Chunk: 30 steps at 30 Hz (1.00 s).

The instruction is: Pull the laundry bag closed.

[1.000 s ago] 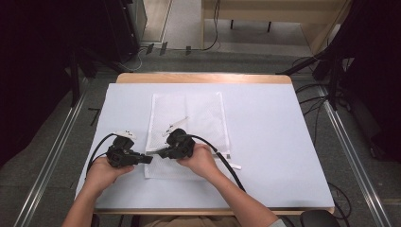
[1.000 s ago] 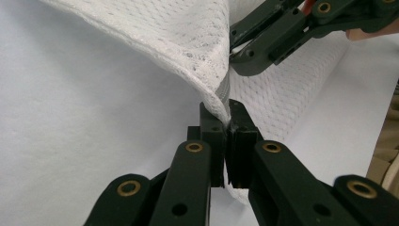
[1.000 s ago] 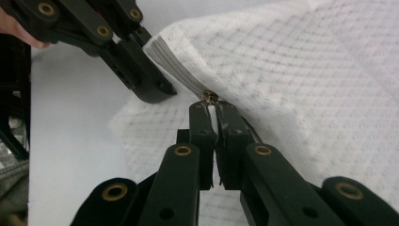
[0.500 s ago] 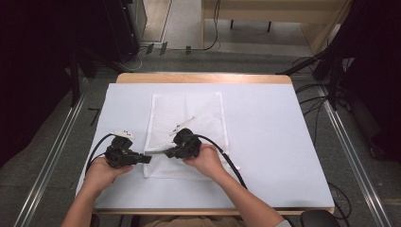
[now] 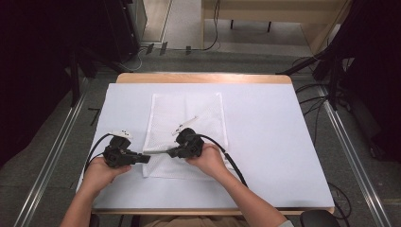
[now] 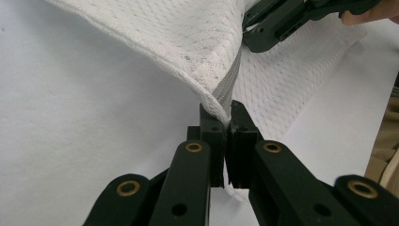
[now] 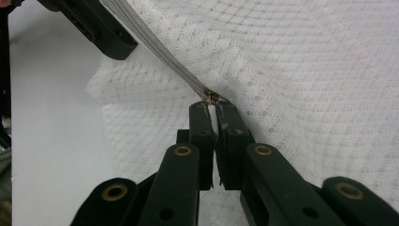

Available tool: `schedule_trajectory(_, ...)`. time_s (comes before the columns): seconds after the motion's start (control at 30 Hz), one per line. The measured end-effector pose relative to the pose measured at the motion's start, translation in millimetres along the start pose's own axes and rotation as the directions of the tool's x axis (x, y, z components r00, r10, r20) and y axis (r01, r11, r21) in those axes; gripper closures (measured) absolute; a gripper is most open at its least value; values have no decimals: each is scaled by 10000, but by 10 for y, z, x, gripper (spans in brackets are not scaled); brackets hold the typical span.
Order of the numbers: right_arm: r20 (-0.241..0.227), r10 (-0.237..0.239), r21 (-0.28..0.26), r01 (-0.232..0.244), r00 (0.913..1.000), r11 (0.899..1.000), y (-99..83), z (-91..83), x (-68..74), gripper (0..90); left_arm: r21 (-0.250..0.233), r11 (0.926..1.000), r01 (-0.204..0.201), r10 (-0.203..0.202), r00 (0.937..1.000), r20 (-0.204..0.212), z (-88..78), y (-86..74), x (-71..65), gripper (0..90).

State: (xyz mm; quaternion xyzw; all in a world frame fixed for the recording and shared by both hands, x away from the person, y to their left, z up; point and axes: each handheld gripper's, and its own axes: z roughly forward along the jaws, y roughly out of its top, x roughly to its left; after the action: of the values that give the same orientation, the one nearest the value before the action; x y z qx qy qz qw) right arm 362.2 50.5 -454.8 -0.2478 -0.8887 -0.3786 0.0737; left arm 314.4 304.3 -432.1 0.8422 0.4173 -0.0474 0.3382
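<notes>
1. Right gripper view: the zip (image 7: 160, 54) of the mesh bag (image 7: 306, 70) runs as a grey line from the slider (image 7: 210, 97) up and away to the left gripper (image 7: 96, 26). Its long axis lies straight between the two grippers.
2. The right gripper (image 7: 212, 117) has its jaws closed on the white pull tab hanging from the slider.
3. Left gripper view: the left gripper (image 6: 226, 123) is closed on the bag's edge at the zip's end, with mesh bunched between the jaws.
4. High view: the bag (image 5: 187, 109) lies flat at mid-table, the zip along its near edge. The right gripper (image 5: 171, 152) is over that edge, the left gripper (image 5: 144, 158) at the bag's near-left corner.
5. Judgement: a pull would follow the zip line, away from the anchored corner.
</notes>
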Motion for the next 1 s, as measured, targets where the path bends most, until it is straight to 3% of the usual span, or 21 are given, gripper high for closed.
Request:
schedule_trajectory(0.27,32,-242,-119,243,9997,9996,0,-25,9,880,11,10000,1,-1,10000,48,-3,2,-4,881)
schedule_trajectory(0.73,160,64,-28,-64,9999,10000,-87,-94,-64,879,5,10000,62,-62,10000,26,-11,-14,16,881)
schedule_trajectory(1.0,209,-33,116,31,9998,9999,-124,-173,-95,879,-4,10000,78,-78,10000,26,-20,-23,19,881)
